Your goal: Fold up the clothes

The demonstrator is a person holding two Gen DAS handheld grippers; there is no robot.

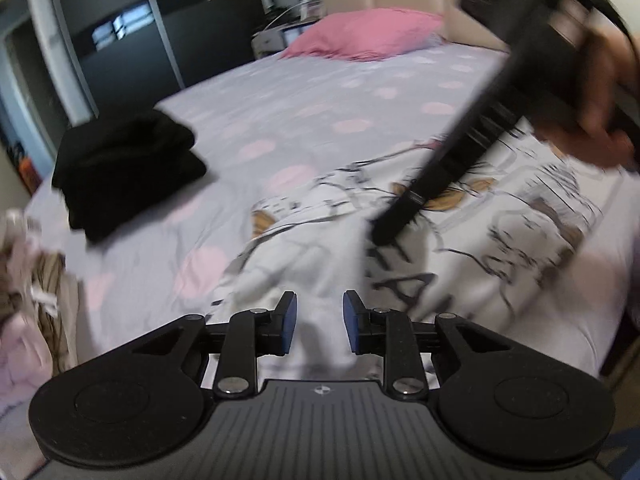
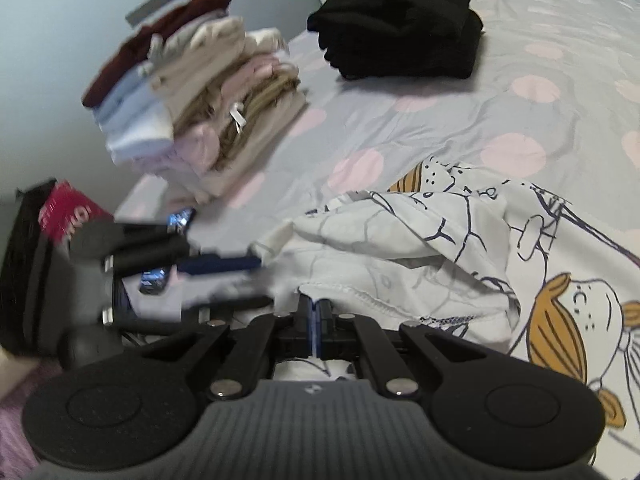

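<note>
A white garment with a cartoon print (image 1: 500, 220) (image 2: 440, 240) lies rumpled on the spotted bed sheet (image 1: 320, 100) (image 2: 520, 120). My right gripper (image 2: 316, 320) is shut, its pads pinched on the garment's stitched hem. In the left wrist view the right gripper (image 1: 380, 232) reaches down from the upper right, held by a hand, its tip on the cloth. My left gripper (image 1: 320, 320) stands open, and the white cloth lies beyond its blue pads with nothing gripped. Seen from the right wrist, the left gripper (image 2: 256, 282) is a blur at the left, beside the garment's edge.
A folded black pile (image 1: 128, 172) (image 2: 400, 24) sits on the far side of the bed. A tall stack of folded pale clothes (image 2: 200, 92) (image 1: 32, 272) stands near the bed's edge. A pink pillow (image 1: 368, 34) lies at the headboard. A red and black object (image 2: 68, 216) sits left.
</note>
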